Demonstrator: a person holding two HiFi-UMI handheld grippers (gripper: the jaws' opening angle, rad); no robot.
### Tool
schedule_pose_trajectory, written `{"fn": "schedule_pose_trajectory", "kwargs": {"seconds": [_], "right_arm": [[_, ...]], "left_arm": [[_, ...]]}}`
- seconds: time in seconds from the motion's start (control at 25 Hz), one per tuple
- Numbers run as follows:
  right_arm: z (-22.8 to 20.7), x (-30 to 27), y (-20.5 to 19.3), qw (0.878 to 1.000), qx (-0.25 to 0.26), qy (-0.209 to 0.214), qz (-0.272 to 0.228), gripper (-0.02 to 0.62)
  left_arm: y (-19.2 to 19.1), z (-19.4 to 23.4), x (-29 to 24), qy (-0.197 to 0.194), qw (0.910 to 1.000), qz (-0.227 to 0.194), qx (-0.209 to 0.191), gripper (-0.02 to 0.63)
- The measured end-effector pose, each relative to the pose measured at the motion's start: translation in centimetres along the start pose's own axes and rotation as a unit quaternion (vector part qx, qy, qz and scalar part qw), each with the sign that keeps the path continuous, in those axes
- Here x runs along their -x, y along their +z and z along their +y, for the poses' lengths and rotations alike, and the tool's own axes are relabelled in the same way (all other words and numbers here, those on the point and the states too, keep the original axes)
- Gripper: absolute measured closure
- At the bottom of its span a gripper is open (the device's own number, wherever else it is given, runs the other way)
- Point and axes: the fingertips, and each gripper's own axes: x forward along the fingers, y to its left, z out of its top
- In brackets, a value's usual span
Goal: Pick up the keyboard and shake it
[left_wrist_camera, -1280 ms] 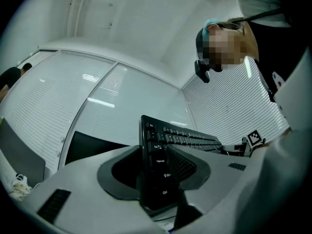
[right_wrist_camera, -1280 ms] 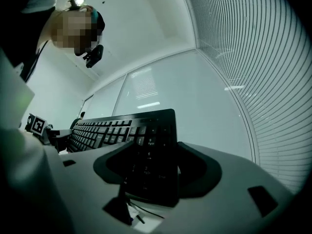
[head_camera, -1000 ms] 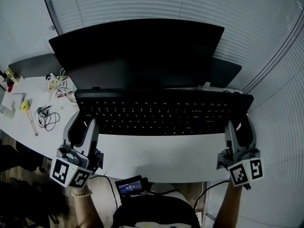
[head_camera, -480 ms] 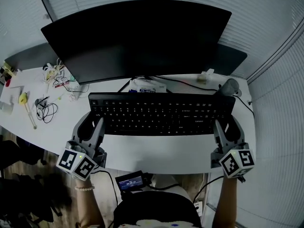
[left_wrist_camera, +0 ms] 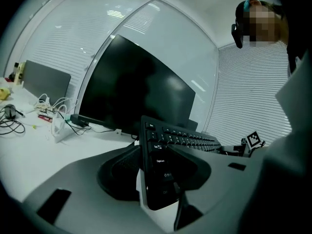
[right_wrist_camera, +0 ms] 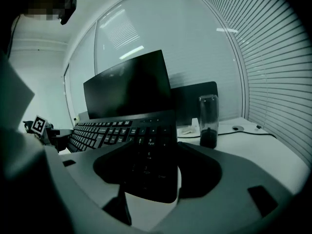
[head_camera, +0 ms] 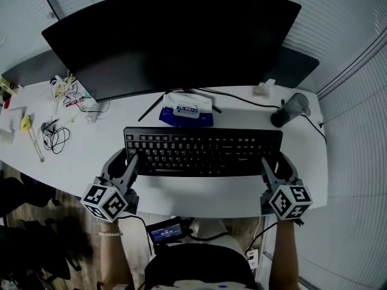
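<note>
Left hand-held gripper [head_camera: 129,164] at 8 o'clock and right hand-held gripper [head_camera: 269,167] at 4 o'clock each clamp an end of the keyboard [head_camera: 202,153], low over the table [head_camera: 199,193]. A clean shake likely calls for equal, firm grips and short strokes, clear of the tumbler [head_camera: 289,109] at 2 o'clock.

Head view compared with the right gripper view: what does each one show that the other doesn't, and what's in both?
Only the head view shows the blue packet behind the keyboard, the tangle of cables on the left of the desk, and the small screen below the desk edge. Only the right gripper view shows close up how the right gripper clamps the keyboard's right end, with keypad keys between its jaws. Both show the keyboard, the monitor, the dark cup and the left gripper.
</note>
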Motion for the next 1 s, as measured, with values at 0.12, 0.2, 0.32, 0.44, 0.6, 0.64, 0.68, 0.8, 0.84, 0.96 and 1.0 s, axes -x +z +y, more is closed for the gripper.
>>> {"fn": "schedule_pose_trajectory", "kwargs": {"seconds": [0.12, 0.2, 0.32, 0.44, 0.6, 0.64, 0.68, 0.8, 0.84, 0.96, 1.0], "right_arm": [[-0.1, -0.6, -1.6, 1.0, -0.007, -0.006, 0.026, 0.311], [-0.3, -1.0, -2.6, 0.999, -0.012, -0.01, 0.044, 0.311], [-0.9, -1.6, -4.4, 0.997, -0.022, -0.014, 0.068, 0.311], [-1.5, -2.0, -6.2, 0.995, -0.03, -0.017, 0.089, 0.311], [-2.1, -2.6, -8.1, 0.993, -0.037, -0.021, 0.114, 0.311], [-2.2, -2.7, -8.5, 0.992, -0.039, -0.022, 0.12, 0.311], [-2.2, -2.8, -8.8, 0.991, -0.041, -0.023, 0.126, 0.311], [-2.4, -3.0, -9.7, 0.988, -0.046, -0.025, 0.143, 0.311], [-2.5, -3.1, -9.9, 0.988, -0.048, -0.026, 0.147, 0.311], [-2.6, -3.2, -10.5, 0.986, -0.05, -0.028, 0.159, 0.311], [-2.6, -3.3, -10.7, 0.985, -0.05, -0.028, 0.163, 0.311]], "left_arm": [[-1.6, 0.9, -0.5, -0.002, 0.9996, 0.025, 0.012, 0.436], [-2.6, 1.4, -1.0, -0.001, 0.9988, 0.043, 0.021, 0.436], [-4.4, 1.9, -1.6, 0.002, 0.9971, 0.068, 0.032, 0.436], [-6.0, 2.3, -2.1, 0.005, 0.9952, 0.089, 0.04, 0.436], [-8.0, 2.8, -2.6, 0.011, 0.992, 0.115, 0.052, 0.436], [-8.4, 2.9, -2.7, 0.012, 0.991, 0.121, 0.055, 0.436], [-8.8, 3.1, -2.7, 0.014, 0.9901, 0.127, 0.059, 0.436], [-9.8, 3.3, -2.9, 0.018, 0.9873, 0.143, 0.067, 0.436], [-10.0, 3.4, -3.0, 0.019, 0.9865, 0.148, 0.069, 0.436], [-10.7, 3.6, -3.1, 0.021, 0.9838, 0.162, 0.074, 0.436], [-10.9, 3.7, -3.2, 0.022, 0.9828, 0.167, 0.076, 0.435]]}}
